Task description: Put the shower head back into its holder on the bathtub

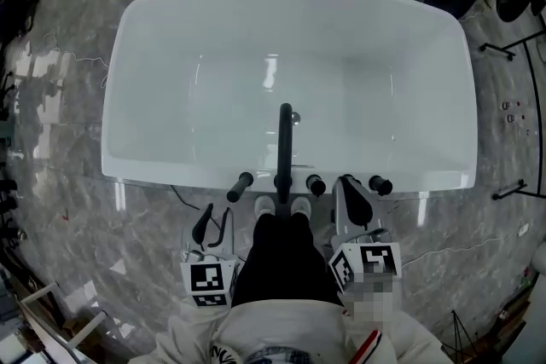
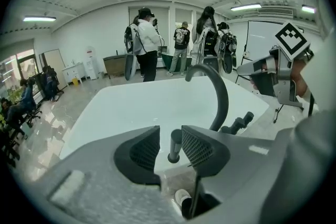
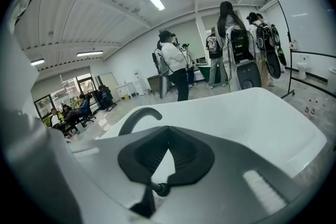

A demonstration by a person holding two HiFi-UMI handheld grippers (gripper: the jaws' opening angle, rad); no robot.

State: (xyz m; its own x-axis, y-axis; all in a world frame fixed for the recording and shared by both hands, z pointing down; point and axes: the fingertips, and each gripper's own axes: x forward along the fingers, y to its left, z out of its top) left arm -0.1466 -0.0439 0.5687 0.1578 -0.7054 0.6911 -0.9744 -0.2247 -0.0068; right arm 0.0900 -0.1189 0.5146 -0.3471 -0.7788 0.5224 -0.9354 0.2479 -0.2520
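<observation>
Overhead view of a white bathtub (image 1: 171, 21) w/ a black arched spout (image 1: 284, 141) at the middle of its near rim. Just left of the spout, a slim black shower head (image 1: 241, 186) slants up from the rim, apparently seated in its holder. Two black knobs (image 1: 316, 185) sit to the spout's right. The person stands right behind the spout. L gripper (image 1: 217, 216) is near the body, left of the spout, jaws apart & empty. R gripper (image 1: 348, 187) is right of the spout, jaws together, holding nothing. Both sit clear of the fittings, likely because the job looks done.
</observation>
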